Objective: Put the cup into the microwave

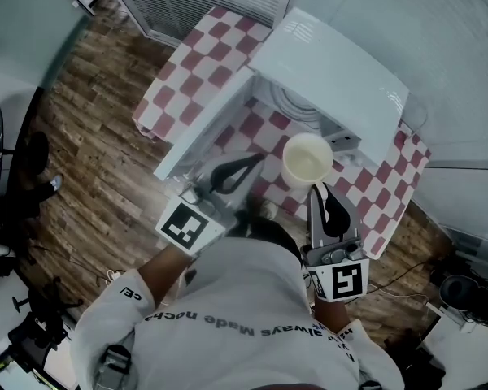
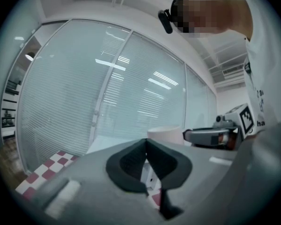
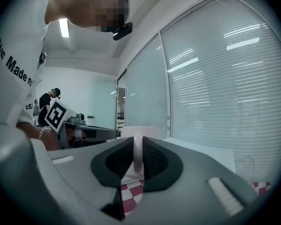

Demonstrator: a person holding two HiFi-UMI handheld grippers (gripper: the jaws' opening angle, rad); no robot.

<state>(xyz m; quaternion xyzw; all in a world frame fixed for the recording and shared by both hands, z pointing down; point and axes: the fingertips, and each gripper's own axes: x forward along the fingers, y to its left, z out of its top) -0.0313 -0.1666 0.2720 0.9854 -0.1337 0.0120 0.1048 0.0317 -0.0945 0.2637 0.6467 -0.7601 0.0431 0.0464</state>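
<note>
A cream cup (image 1: 307, 159) hangs in front of the white microwave (image 1: 333, 71), whose door (image 1: 202, 133) stands swung open to the left. My right gripper (image 1: 319, 190) is shut on the cup's handle (image 3: 137, 154), with the cup body (image 3: 139, 131) just beyond the jaws. The glass turntable (image 1: 297, 104) shows inside the oven's cavity. My left gripper (image 1: 254, 161) hovers left of the cup, near the open door, shut with nothing in it. In the left gripper view, the cup (image 2: 165, 134) and right gripper (image 2: 210, 136) show behind the closed left gripper (image 2: 147, 142).
The microwave stands on a table under a red-and-white checkered cloth (image 1: 193, 63). Wooden floor (image 1: 89, 145) lies to the left. Glass walls with blinds (image 3: 225, 78) stand behind. Another person (image 3: 48, 100) stands far off in the right gripper view.
</note>
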